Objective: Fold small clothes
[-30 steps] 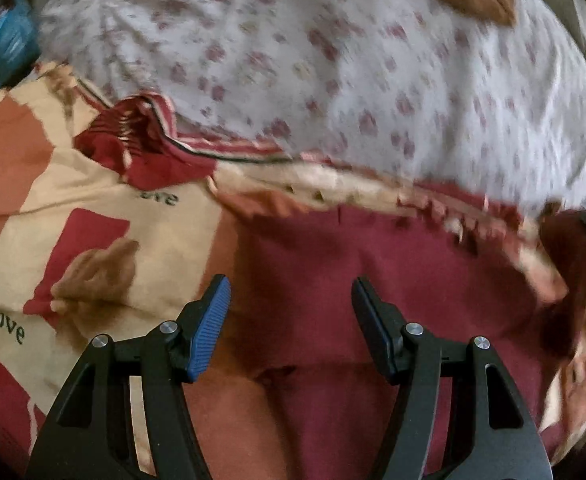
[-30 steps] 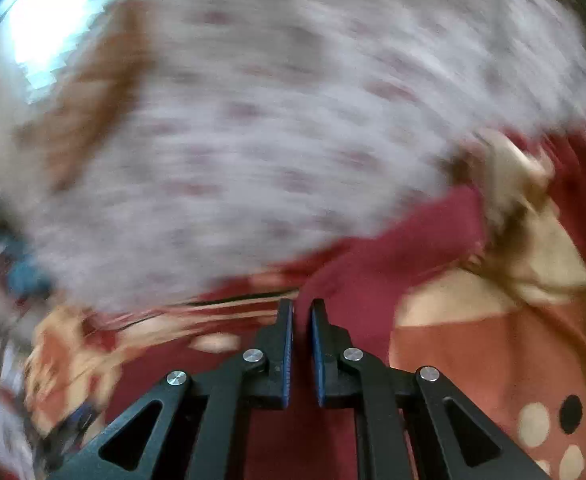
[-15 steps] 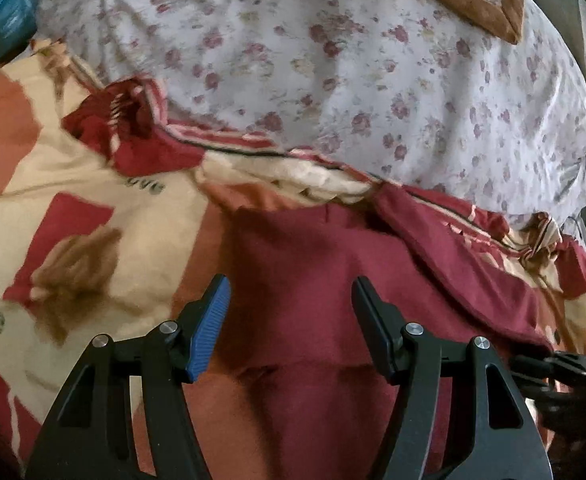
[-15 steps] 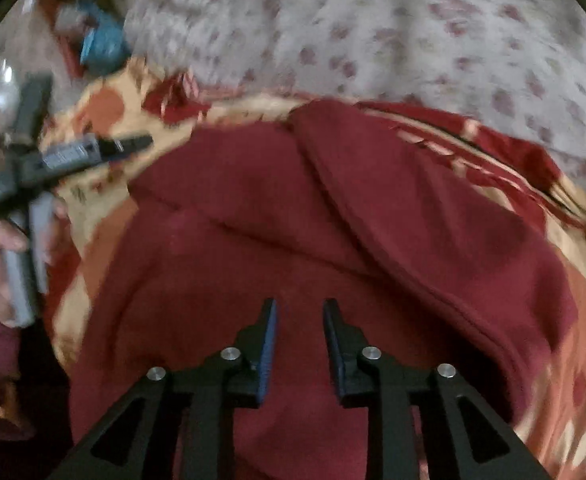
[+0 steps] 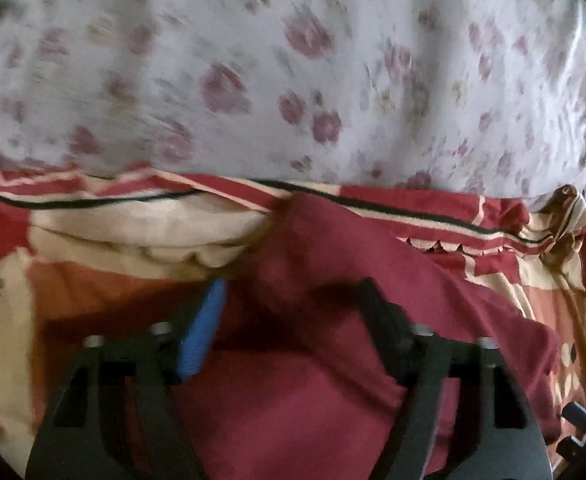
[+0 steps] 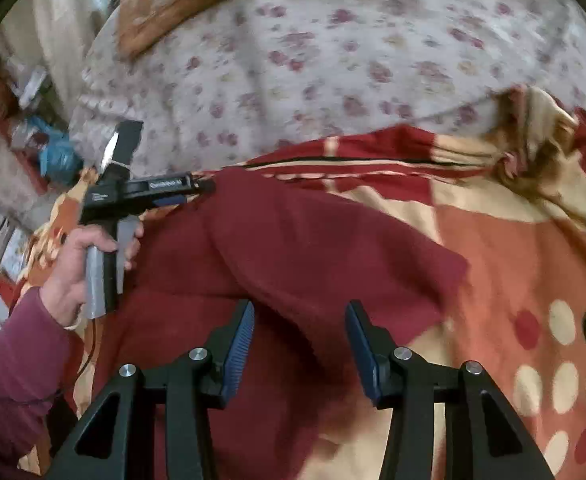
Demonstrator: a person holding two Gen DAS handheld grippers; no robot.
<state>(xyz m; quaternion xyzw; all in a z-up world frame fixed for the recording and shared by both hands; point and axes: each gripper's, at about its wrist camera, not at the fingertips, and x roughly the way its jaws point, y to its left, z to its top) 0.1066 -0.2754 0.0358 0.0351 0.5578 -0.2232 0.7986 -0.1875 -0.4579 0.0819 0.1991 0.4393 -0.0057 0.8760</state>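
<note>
A dark red garment lies spread on a patterned blanket of cream, orange and red, filling the lower middle of both views. Its sleeve is folded across the body, running from upper left to the right in the right wrist view. Behind the blanket, across the top of each frame, sits a white floral sheet.

The left gripper hangs low over the garment near its top edge; its jaws are closing, with red cloth lying between them, but the picture is blurred and the pads do not seem to press on it. In the right wrist view a hand in a maroon sleeve holds it at the left.

The right gripper stands over the folded sleeve, its jaws opening, cloth beneath them, nothing pinched.
</note>
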